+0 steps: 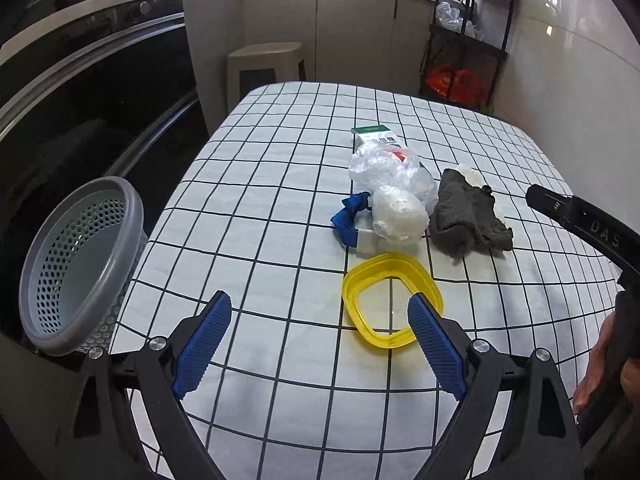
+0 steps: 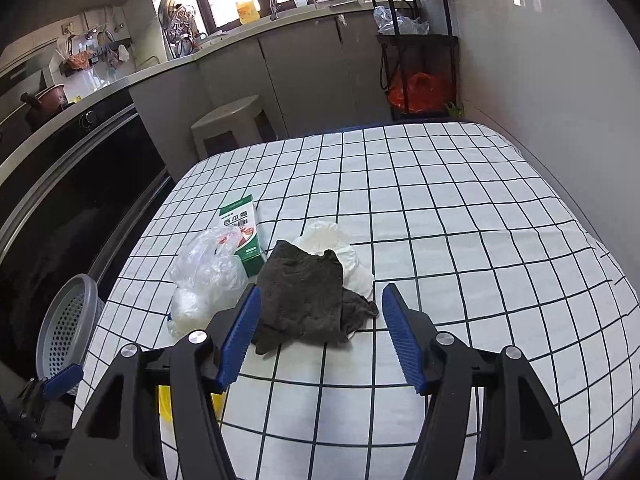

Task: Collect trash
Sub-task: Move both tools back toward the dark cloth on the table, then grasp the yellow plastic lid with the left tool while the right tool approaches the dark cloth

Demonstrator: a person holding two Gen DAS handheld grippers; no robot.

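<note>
A pile of trash lies on the checked tablecloth (image 1: 260,184): a yellow plastic ring lid (image 1: 390,300), a crumpled clear plastic bag (image 1: 394,196), a blue wrapper scrap (image 1: 350,216), a green and white carton (image 1: 376,136), a dark grey rag (image 1: 468,216) and white paper under it. My left gripper (image 1: 320,340) is open and empty, its right finger over the yellow lid. My right gripper (image 2: 320,332) is open and empty just in front of the grey rag (image 2: 308,292); the bag (image 2: 208,264) and carton (image 2: 242,228) lie to its left.
A grey perforated basket (image 1: 80,264) tilts at the table's left edge, also in the right wrist view (image 2: 66,324). A dark oven front (image 1: 80,92) stands left, a stool (image 1: 264,64) behind the table, a black rack (image 1: 464,52) and a white wall to the right.
</note>
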